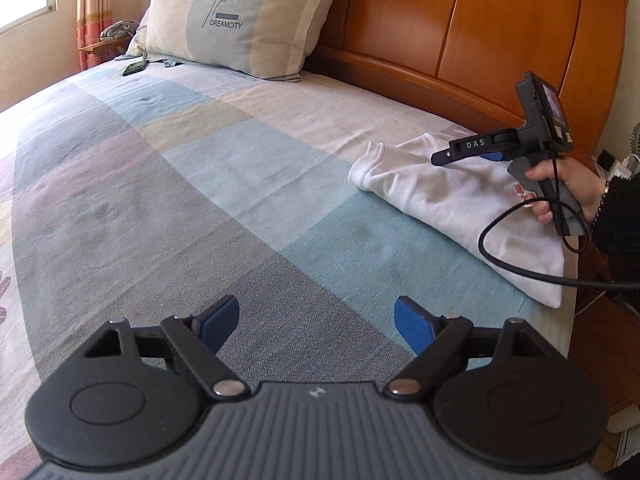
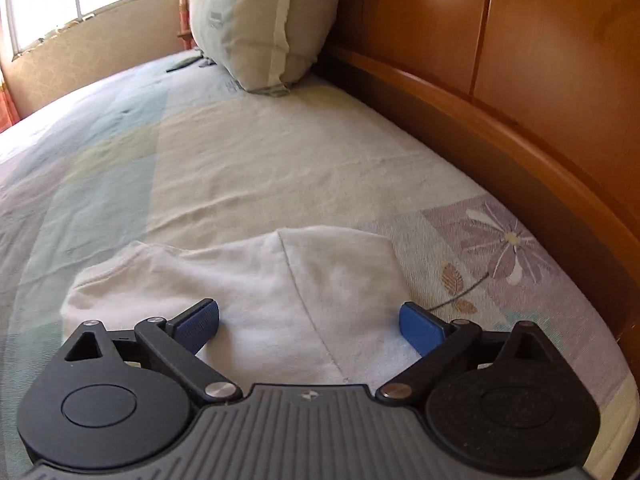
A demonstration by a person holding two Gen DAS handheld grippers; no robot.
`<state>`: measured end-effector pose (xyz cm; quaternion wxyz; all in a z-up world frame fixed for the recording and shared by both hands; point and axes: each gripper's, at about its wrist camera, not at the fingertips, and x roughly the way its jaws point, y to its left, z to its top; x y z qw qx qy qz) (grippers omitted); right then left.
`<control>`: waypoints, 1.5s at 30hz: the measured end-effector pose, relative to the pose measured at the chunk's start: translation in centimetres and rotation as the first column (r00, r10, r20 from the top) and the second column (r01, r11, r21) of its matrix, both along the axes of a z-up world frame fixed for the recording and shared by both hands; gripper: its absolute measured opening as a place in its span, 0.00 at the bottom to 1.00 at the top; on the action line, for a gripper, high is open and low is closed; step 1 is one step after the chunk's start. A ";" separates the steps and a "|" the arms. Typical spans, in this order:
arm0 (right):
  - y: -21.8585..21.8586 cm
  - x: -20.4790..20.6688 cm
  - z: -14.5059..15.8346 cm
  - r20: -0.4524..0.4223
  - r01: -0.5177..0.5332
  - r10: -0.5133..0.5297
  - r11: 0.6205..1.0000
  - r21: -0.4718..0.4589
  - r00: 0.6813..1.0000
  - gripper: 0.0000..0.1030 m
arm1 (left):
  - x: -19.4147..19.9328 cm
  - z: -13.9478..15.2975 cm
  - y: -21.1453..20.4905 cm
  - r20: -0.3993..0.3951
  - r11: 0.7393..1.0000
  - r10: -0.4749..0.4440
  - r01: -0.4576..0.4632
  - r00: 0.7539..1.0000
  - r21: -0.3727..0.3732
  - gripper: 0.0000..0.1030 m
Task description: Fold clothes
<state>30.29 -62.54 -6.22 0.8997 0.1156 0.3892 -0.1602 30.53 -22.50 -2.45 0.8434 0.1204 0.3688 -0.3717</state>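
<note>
Patchwork bedsheet (image 1: 240, 184) by the wooden headboard (image 1: 460, 28), folded white t-shirt (image 2: 304, 300) near that headboard, right gripper (image 2: 310, 322) spread wide over it, left gripper (image 1: 316, 322) also gaping, holding nothing.

The near end of the white garment (image 2: 280, 300) is lying hidden beneath the right hand-held gripper (image 2: 308, 326) body in the right wrist view. In the left wrist view, the person's sleeve (image 1: 620, 216) is running off the right edge. A small dark object (image 1: 134, 68) beside the pillow (image 1: 244, 12) is appearing too small to identify. The pillow's top is being cropped.
</note>
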 end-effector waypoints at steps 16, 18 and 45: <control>7.4 0.1 0.5 0.052 -0.172 0.170 0.985 0.031 0.984 1.00 | -1.1 0.6 2.0 0.024 0.998 0.052 -0.053 0.998 0.030 0.84; 7.5 -0.1 1.0 0.050 -0.158 0.156 0.987 0.039 0.986 1.00 | -1.2 0.5 2.9 0.022 0.998 0.062 -0.062 0.998 0.025 0.84; 13.2 -15.0 2.7 0.062 0.000 -0.017 0.961 0.278 0.998 1.00 | -3.4 -0.1 5.7 0.103 0.999 0.010 -0.015 0.995 0.048 0.91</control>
